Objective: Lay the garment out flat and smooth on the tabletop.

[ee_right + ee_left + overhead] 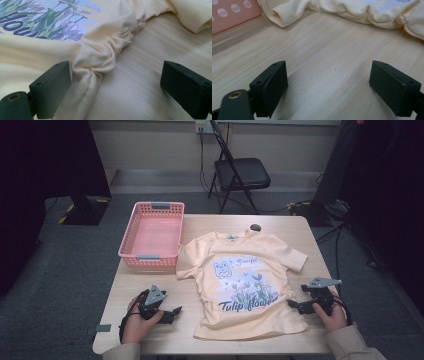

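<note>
Wooden table (300,227), seen from above. Pale yellow T-shirt (245,285) spread flat, print up, at table centre, collar away from the person, hem toward the near edge. Pink basket (172,227) at far left, touching the shirt's sleeve. Left gripper (172,312) on bare wood just left of the shirt, jaws spread wide, nothing between them, shirt edge and basket wall ahead of it in the left gripper view. Right gripper (295,305) at the shirt's bunched right side seam (100,57), jaws apart, one jaw against the fabric, not clamped. Small dark round object (255,227) beyond the collar.
</note>
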A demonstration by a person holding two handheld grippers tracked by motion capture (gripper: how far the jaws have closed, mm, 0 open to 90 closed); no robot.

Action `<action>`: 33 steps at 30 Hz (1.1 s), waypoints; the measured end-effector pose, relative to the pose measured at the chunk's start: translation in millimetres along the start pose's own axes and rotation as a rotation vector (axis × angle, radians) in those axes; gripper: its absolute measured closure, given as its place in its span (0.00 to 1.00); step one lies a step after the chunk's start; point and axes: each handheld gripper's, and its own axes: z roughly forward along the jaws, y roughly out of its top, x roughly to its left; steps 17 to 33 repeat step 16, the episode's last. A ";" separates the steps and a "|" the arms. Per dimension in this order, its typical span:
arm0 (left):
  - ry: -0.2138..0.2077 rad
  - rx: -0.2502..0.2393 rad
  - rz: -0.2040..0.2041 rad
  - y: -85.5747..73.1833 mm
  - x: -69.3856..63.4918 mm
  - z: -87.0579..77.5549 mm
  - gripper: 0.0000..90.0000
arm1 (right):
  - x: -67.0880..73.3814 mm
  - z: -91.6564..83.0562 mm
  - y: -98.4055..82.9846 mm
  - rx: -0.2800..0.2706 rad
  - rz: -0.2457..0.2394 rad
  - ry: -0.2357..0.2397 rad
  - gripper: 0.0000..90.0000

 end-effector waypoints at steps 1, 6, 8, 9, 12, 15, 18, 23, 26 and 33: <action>0.002 0.000 -0.001 0.0 0.0 0.0 0.16 | 0.0 0.0 0.0 0.000 0.000 0.000 0.09; 0.009 0.003 -0.002 0.3 -0.3 0.6 0.14 | 0.1 0.2 0.2 0.001 -0.001 -0.002 0.09; 0.007 0.003 -0.002 0.3 -0.2 0.7 0.14 | 0.1 0.2 0.2 0.001 -0.001 -0.002 0.09; 0.007 0.003 -0.002 0.3 -0.2 0.7 0.14 | 0.1 0.3 0.2 0.001 -0.001 -0.002 0.09; 0.006 0.003 -0.002 0.3 -0.2 0.7 0.14 | 0.1 0.3 0.3 0.001 0.000 -0.002 0.09; 0.007 0.003 -0.002 0.3 -0.2 0.7 0.14 | 0.1 0.3 0.3 0.001 -0.001 -0.002 0.09; 0.007 0.003 -0.002 0.3 -0.2 0.7 0.14 | 0.1 0.3 0.3 0.001 -0.001 -0.002 0.09; 0.007 0.003 -0.002 0.3 -0.2 0.7 0.14 | 0.1 0.3 0.3 0.001 -0.001 -0.002 0.09; 0.007 0.003 -0.002 0.3 -0.2 0.7 0.14 | 0.1 0.3 0.3 0.001 -0.001 -0.002 0.09; 0.007 0.003 -0.002 0.3 -0.2 0.7 0.14 | 0.1 0.3 0.3 0.001 -0.001 -0.002 0.09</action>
